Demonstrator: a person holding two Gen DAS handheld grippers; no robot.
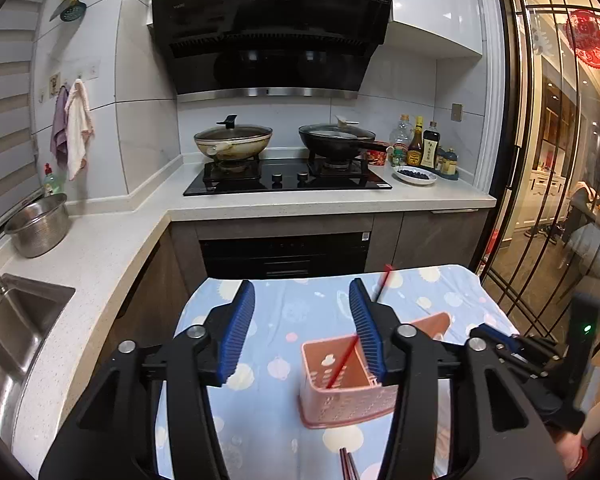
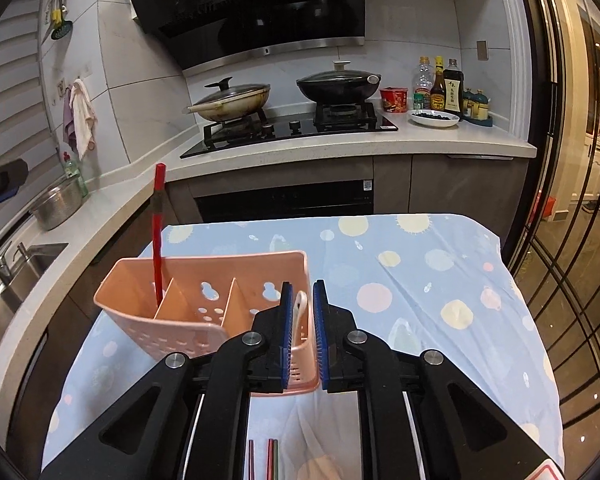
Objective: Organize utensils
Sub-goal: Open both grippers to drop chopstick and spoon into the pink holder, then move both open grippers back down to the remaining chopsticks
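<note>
While the left gripper [image 1: 302,328] hovers above the bench [image 1: 284,308], its blue-padded fingers [image 1: 238,332] stand wide apart and released, with nothing between them. Below and slightly right of that gap sits the pink utensil caddy [image 1: 342,396], resting on the blue dotted cloth that covers the bench. One red chopstick [image 1: 342,362] stands tilted in the caddy; in the left wrist view its upper end passes behind the right-hand finger and reappears beyond it.

The right gripper [image 2: 300,320] is positioned at the right end of the caddy [image 2: 204,300]. Its fingers [image 2: 286,320] are drawn close together, clenched on the caddy's end wall and the pale loop handle [image 2: 300,310] that rises between the pads. Seen from the right wrist view, the caddy is divided into three compartments by two partitions, and the red chopstick [image 2: 157,240] stands nearly upright in the leftmost compartment, against the far left corner.

At the near edge of the bench, further chopsticks [image 2: 270,460] lie flat on the cloth, partly hidden under the gripper bodies; red and green shafts are distinguishable, but their count cannot be determined.

Beyond the bench, a kitchen counter carries a black gas hob [image 1: 286,180] with a cream wok [image 1: 232,142] on the left burner and a black wok [image 1: 338,138] on the right burner, both lidded. Sauce bottles [image 1: 420,144] stand to the right of the hob. A steel pot [image 1: 40,224] and a sink [image 1: 16,320] occupy the left counter.
</note>
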